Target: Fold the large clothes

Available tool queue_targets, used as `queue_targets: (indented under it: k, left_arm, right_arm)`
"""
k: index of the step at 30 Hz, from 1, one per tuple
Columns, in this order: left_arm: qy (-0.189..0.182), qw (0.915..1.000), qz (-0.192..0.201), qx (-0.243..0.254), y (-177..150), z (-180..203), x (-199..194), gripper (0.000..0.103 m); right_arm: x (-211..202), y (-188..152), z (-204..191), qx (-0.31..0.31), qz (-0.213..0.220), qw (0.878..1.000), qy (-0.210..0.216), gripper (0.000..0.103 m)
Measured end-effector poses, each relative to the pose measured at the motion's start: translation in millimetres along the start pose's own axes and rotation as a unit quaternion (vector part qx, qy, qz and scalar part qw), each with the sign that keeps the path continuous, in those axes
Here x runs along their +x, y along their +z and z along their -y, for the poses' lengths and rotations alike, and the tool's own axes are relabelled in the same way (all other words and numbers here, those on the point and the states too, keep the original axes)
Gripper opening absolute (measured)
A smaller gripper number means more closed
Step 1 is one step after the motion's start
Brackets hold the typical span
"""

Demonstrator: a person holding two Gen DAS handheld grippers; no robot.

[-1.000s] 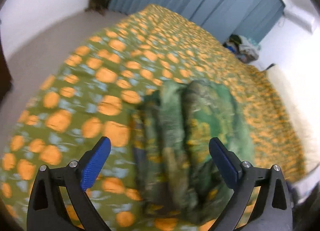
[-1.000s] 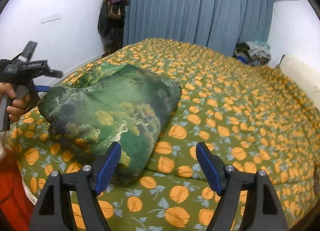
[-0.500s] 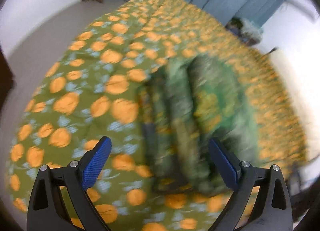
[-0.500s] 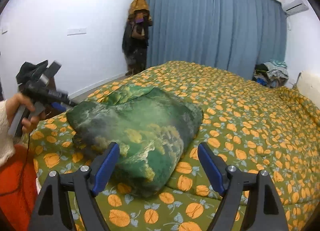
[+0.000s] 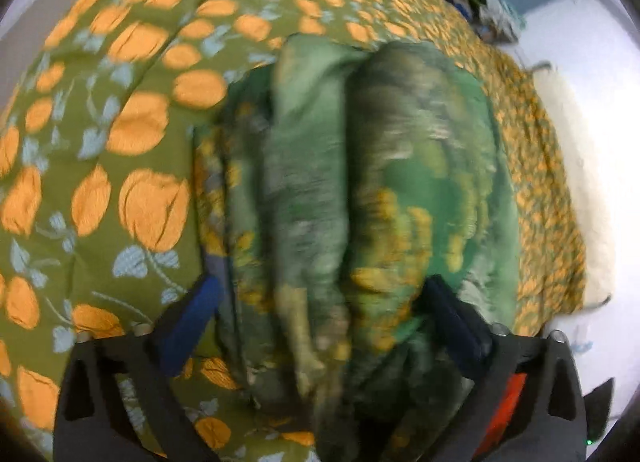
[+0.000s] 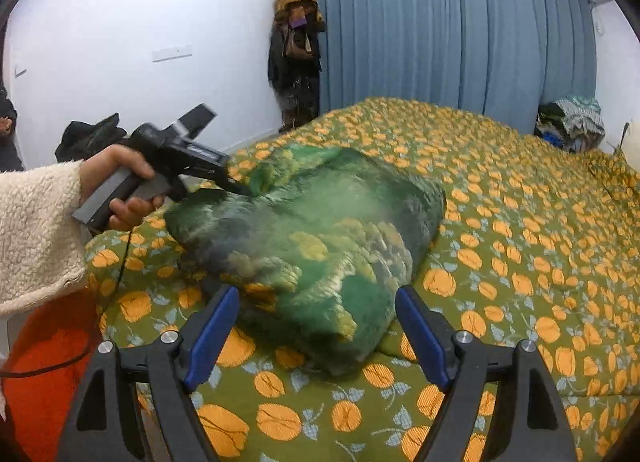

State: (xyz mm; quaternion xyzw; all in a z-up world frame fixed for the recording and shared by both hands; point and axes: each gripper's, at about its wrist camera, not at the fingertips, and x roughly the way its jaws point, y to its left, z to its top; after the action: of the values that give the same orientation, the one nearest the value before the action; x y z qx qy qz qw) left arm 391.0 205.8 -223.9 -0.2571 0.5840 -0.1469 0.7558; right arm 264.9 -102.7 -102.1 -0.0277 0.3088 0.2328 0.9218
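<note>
Lowered since the earlier frame, the left claw (image 5: pixel 320 322) now straddles the near end of the folded green garment (image 6: pixel 316 238), fingers apart, contact unclear through blur. Right claw (image 6: pixel 316 336): fingers wide apart, empty, just short of the bundle's near corner. Garment: plush, rounded bundle on the quilted, orange-flowered bed cover (image 6: pixel 520 262). No legible writing.
</note>
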Motion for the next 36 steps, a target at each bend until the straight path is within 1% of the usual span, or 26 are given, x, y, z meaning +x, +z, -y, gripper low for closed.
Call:
queue_targets:
  k: [2, 5, 7, 9, 11, 13, 15, 16, 18, 19, 20, 22, 23, 24, 25, 26, 27, 30, 31, 32, 33, 34, 35, 36]
  left_arm:
    - [-0.017, 0.9998, -0.004, -0.011, -6.7, -8.7, 3.7, 0.103]
    - [-0.026, 0.9996, 0.001, -0.004, -11.9, -10.4, 10.0, 0.103]
    - [-0.038, 0.9993, -0.002, -0.004, -11.9, -12.1, 14.2, 0.103]
    - [-0.055, 0.9985, -0.008, -0.006, -10.6, -17.2, 18.0, 0.103]
    - [-0.072, 0.9973, -0.01, -0.009, -9.6, -23.0, 21.2, 0.103]
    - [-0.089, 0.9959, -0.009, -0.013, -11.7, -30.4, 22.1, 0.103]
    - [-0.1, 0.9948, -0.009, -0.017, -13.2, -35.5, 24.5, 0.103]
    - [-0.104, 0.9944, -0.01, -0.017, -13.7, -36.9, 25.1, 0.103]
    - [-0.108, 0.994, -0.013, -0.014, -14.4, -39.8, 25.3, 0.103]
    - [-0.109, 0.9938, -0.016, -0.012, -14.0, -41.0, 25.5, 0.103]
    - [-0.111, 0.9936, -0.019, -0.008, -13.8, -41.0, 25.8, 0.103]
    - [-0.112, 0.9935, -0.023, -0.006, -4.5, -35.6, 32.6, 0.103]
    - [-0.104, 0.9943, -0.022, -0.004, -2.3, -32.9, 34.8, 0.103]
    - [-0.095, 0.9952, -0.023, -0.002, 6.7, -28.2, 38.1, 0.103]
    - [-0.08, 0.9965, -0.024, 0.006, 12.2, -21.6, 43.0, 0.103]
    - [-0.067, 0.9974, -0.024, 0.013, 17.4, -15.3, 47.9, 0.103]
    - [-0.061, 0.9978, -0.023, 0.015, 19.2, -11.2, 51.3, 0.103]
    - [-0.059, 0.9979, -0.024, 0.011, 23.3, -8.2, 57.2, 0.102]
    - [-0.059, 0.998, -0.018, 0.017, 21.7, -6.0, 53.8, 0.094]
    - [-0.063, 0.9977, -0.012, 0.024, 18.7, -3.9, 50.0, 0.088]
    - [-0.065, 0.9975, -0.006, 0.027, 12.8, -3.0, 43.3, 0.078]
    - [-0.068, 0.9971, 0.006, 0.032, 7.4, -1.3, 35.1, 0.071]
    - [-0.071, 0.9964, 0.02, 0.042, 2.0, 1.4, 26.9, 0.069]
    - [-0.074, 0.9955, 0.033, 0.049, -2.7, 3.7, 21.2, 0.066]
  right_arm:
    - [6.2, -0.7, 15.4, 0.035, -0.013, 0.999, 0.004, 0.082]
    - [13.1, 0.1, 37.0, 0.084, -0.023, 0.996, 0.006, 0.082]
    - [17.9, 0.7, 48.4, 0.103, -0.029, 0.994, 0.009, 0.082]
    - [27.4, 3.4, 62.8, 0.122, -0.035, 0.991, 0.031, 0.082]
    - [43.7, 6.7, 78.1, 0.15, -0.052, 0.986, 0.056, 0.082]
    - [63.8, 8.2, 96.2, 0.186, -0.07, 0.977, 0.08, 0.082]
    - [87.2, 7.8, 112.3, 0.228, -0.087, 0.963, 0.117, 0.082]
    - [102.5, 6.5, 120.7, 0.254, -0.099, 0.952, 0.138, 0.082]
    - [126.6, 3.2, 127.3, 0.282, -0.115, 0.937, 0.173, 0.082]
    - [139.7, 1.2, 127.6, 0.29, -0.122, 0.931, 0.185, 0.082]
    - [151.8, -0.9, 125.9, 0.294, -0.127, 0.927, 0.195, 0.082]
    - [171.8, -2.7, 123.9, 0.308, -0.136, 0.918, 0.207, 0.089]
    - [183.6, -3.6, 122.8, 0.32, -0.142, 0.913, 0.211, 0.091]
    - [192.8, -4.3, 120.4, 0.327, -0.151, 0.908, 0.215, 0.092]
    - [205.0, -4.1, 117.4, 0.333, -0.166, 0.904, 0.21, 0.093]
    - [213.0, -0.8, 112.1, 0.33, -0.177, 0.907, 0.193, 0.093]
    - [214.8, 4.5, 104.6, 0.313, -0.184, 0.915, 0.176, 0.092]
    - [214.2, 16.3, 89.2, 0.256, -0.206, 0.934, 0.137, 0.091]
    - [210.7, 18.7, 83.6, 0.234, -0.203, 0.942, 0.129, 0.089]
    - [203.2, 21.8, 74.0, 0.2, -0.195, 0.953, 0.116, 0.087]
    - [195.2, 24.2, 63.7, 0.168, -0.185, 0.963, 0.102, 0.084]
    - [187.5, 26.6, 53.5, 0.143, -0.175, 0.97, 0.092, 0.081]
    - [176.4, 30.3, 41.2, 0.113, -0.158, 0.978, 0.081, 0.08]
    - [166.6, 33.1, 31.6, 0.092, -0.142, 0.983, 0.074, 0.079]
